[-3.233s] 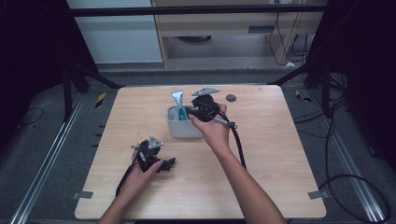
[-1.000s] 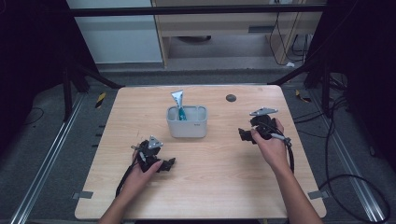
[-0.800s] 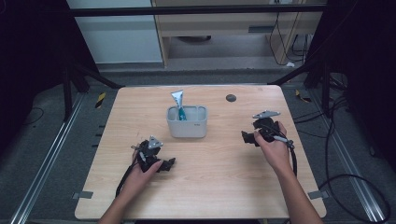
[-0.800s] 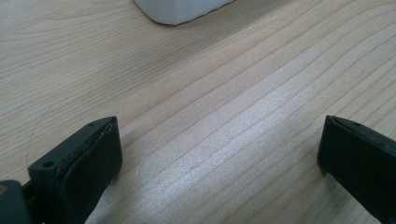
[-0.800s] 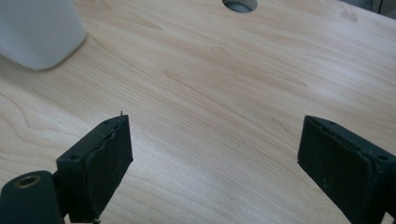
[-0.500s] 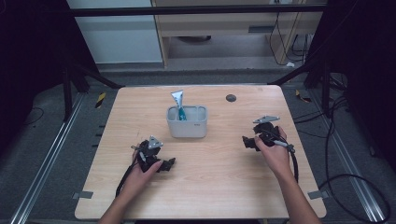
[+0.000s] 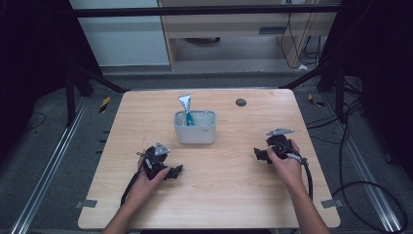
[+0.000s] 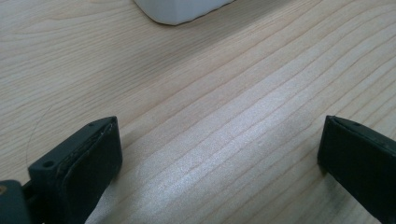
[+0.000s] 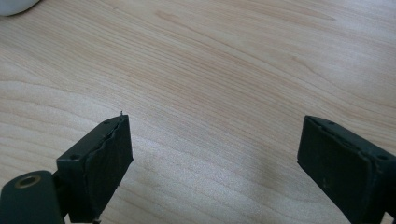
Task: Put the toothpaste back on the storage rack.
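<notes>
Resting on the wooden table (image 7: 224, 195) in the high view, the left gripper (image 7: 174, 171) sits at the near left, held in the person's left hand (image 7: 148, 175), and the right gripper (image 7: 258, 154) sits at the near right in the right hand (image 7: 285, 163). Both are well apart from the grey bin (image 7: 195, 127), which stands near the table's middle, toward the far side, between the two. A toothpaste tube (image 7: 186, 109) stands in the bin's left part, its long axis close to upright and leaning slightly left, the flat crimped end up above the rim and the teal end down inside. A small dark disc (image 7: 240, 102) lies on the table beyond the bin, to its right.

In the left gripper view, the left gripper (image 8: 219, 154) has its jaws spread wide, with bare wood between them and nothing held. A rounded corner of the bin (image 8: 180, 9) shows at the top edge, well ahead of the jaws.

In the right gripper view, the right gripper (image 9: 215, 154) is likewise wide apart and empty, with table grain between its jaws. A sliver of the bin (image 9: 14, 5) shows at the top left corner, far from the jaws.
</notes>
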Demonstrator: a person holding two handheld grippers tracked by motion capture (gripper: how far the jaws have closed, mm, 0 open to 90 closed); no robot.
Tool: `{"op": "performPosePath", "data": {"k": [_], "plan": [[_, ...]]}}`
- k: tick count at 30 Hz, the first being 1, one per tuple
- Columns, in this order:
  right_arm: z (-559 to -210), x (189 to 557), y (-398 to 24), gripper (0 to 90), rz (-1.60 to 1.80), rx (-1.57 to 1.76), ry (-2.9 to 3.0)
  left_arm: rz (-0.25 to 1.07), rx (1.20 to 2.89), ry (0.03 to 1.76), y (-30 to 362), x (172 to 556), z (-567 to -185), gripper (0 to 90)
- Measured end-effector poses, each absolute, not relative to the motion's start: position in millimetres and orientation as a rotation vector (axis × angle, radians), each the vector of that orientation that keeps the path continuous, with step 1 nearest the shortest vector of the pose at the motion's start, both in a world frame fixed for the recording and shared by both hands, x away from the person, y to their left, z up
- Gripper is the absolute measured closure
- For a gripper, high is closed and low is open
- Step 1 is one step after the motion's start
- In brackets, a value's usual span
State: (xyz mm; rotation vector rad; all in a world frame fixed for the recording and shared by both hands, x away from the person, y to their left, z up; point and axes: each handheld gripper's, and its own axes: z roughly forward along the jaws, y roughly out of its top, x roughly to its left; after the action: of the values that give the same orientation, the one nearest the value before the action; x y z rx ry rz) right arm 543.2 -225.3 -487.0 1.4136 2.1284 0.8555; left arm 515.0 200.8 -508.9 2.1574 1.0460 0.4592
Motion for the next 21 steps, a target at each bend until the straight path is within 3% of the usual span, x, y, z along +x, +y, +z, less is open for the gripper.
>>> {"op": "performPosePath", "data": {"k": [14, 21], "plan": [[-508, 543, -234, 9.4, 0.897, 1.476, 2.069, 0.460, 2.158, 1.046, 201, 515, -509, 0.0], [-511, 543, -232, 4.3, 0.891, 1.458, 2.055, 0.459, 2.158, 1.045, 201, 515, -509, 0.0]]}}
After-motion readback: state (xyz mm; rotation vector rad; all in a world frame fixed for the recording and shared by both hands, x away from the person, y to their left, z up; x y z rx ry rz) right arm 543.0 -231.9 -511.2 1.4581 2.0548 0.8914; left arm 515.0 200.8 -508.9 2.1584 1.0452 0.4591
